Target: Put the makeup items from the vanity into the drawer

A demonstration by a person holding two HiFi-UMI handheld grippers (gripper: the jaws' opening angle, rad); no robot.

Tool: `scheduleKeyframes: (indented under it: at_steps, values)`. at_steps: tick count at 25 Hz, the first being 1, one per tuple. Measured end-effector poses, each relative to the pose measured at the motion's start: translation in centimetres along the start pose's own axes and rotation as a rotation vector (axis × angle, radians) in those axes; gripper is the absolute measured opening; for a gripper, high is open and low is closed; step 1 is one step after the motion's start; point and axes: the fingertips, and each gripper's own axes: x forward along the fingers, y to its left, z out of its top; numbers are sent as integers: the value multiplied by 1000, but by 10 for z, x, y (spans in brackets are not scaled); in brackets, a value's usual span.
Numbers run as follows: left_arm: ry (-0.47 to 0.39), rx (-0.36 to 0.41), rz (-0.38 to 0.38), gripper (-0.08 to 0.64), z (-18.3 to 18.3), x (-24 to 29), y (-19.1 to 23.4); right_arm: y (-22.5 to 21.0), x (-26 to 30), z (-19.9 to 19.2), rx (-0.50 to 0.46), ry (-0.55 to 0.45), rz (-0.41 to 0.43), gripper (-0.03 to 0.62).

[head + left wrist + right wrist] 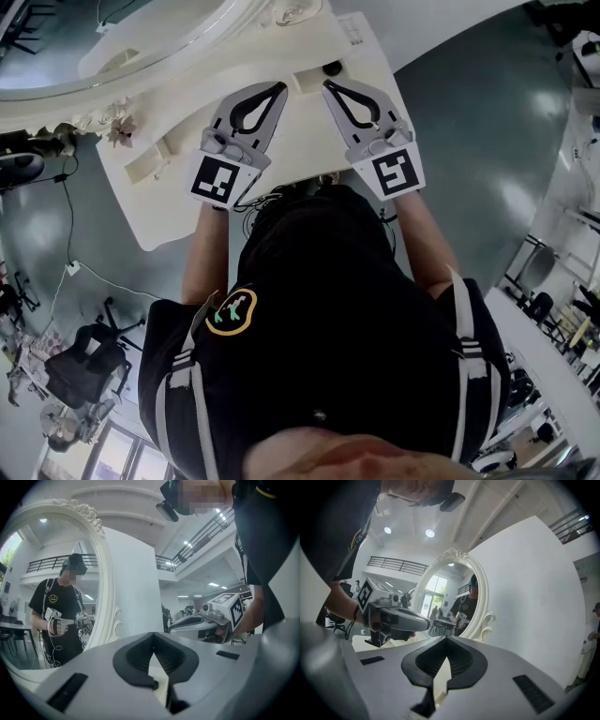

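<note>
I stand at a white vanity (173,202) with both grippers held level above its top, side by side. My left gripper (281,87) is shut, its dark pads meeting at the tip (153,635) with nothing between them. The right gripper (328,84) is also shut and empty, its jaws closed to a point (446,639). Just beyond the right gripper's tip, a small dark round item (332,67) sits on the vanity top. No drawer can be made out. Each gripper shows in the other's view: the right gripper (208,620), the left gripper (396,618).
An oval mirror with an ornate white frame (141,58) stands at the vanity's back (105,588) (483,597) and reflects me. A flower-like ornament (120,133) lies at the vanity's left. A chair (84,367) and cables stand on the floor to the left; tables (553,347) to the right.
</note>
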Motion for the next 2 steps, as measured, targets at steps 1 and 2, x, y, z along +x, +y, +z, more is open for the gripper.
scheduleKeyframes:
  at_steps: [1, 2]
  values:
    - [0, -1, -1, 18, 0, 0, 0, -1, 0, 0, 1, 1, -2, 20]
    - [-1, -1, -1, 18, 0, 1, 0, -1, 0, 0, 2, 3, -3, 20]
